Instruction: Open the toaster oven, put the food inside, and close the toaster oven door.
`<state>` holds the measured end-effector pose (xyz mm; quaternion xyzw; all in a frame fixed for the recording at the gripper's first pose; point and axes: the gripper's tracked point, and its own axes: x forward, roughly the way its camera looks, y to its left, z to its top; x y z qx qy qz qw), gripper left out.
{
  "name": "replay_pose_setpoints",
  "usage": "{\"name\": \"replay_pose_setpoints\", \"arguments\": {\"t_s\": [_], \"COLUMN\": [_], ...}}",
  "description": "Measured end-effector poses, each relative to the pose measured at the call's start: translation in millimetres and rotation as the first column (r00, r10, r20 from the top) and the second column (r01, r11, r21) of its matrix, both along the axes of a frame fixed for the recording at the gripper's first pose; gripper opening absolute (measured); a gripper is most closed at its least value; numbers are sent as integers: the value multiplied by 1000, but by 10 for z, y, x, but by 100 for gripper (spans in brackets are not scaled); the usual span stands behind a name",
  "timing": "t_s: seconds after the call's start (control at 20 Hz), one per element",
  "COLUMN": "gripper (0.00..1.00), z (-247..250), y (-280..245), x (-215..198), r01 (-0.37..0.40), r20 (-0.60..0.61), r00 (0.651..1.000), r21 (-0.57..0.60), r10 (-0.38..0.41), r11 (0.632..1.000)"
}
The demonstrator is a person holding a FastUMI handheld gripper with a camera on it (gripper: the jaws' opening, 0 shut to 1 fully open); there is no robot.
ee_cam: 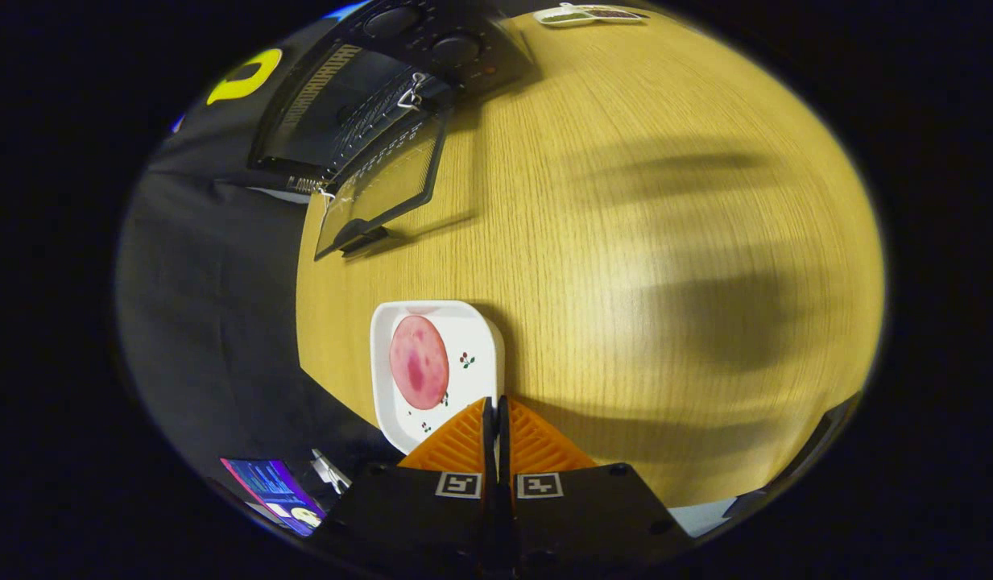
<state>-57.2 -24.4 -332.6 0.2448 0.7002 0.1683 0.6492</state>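
Two fingers [478,439] pressed together with barely a slit between them, clenched on nothing, tips hovering over the near edge of a white plate [480,342]. Gripper [494,407] poised just above the wooden tabletop [625,242], which carries soft blurred shadows off to the right of the fingers. On the plate, a round pink slice of food [419,362], mottled with darker red patches, lying flat toward the plate's left half, just ahead of and slightly left of the fingertips; small printed sprigs dotted on the bare white beside it. Well beyond the plate, at the far left corner of the table, a black toaster oven [359,105] with its glass door [383,189] dropped open, hinged down toward the table, handle [359,235] at the free edge nearest the plate. Wire rack visible inside the dark cavity, two round knobs [456,48] on the oven's right-hand panel. Far across the table, a small flat white item [589,14] with dark patches, too small to identify. Dark cloth [214,322] draped to the left of the table, a lit screen [275,487] low beside the gripper body.
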Motion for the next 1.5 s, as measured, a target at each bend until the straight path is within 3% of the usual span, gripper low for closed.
{"name": "replay_pose_setpoints", "arguments": {"t_s": [0.3, 0.55, 0.8, 1.05, 1.25, 1.5], "gripper": [2, 2, 2, 2, 2, 2], "z": [236, 528, 740, 877, 851, 722], "y": [196, 455, 647, 785, 941, 1191], "x": [-40, 170, 436, 679, 880, 1171], "r01": [108, 289, 493, 687, 771, 817], "r20": [31, 105, 170, 180, 174, 195], "r00": [993, 948, 842, 682, 590, 522], "r21": [58, 111, 142, 175, 171, 167], "r10": [-110, -301, -512, -709, -788, -830], "r11": [992, 951, 858, 705, 614, 553]}}
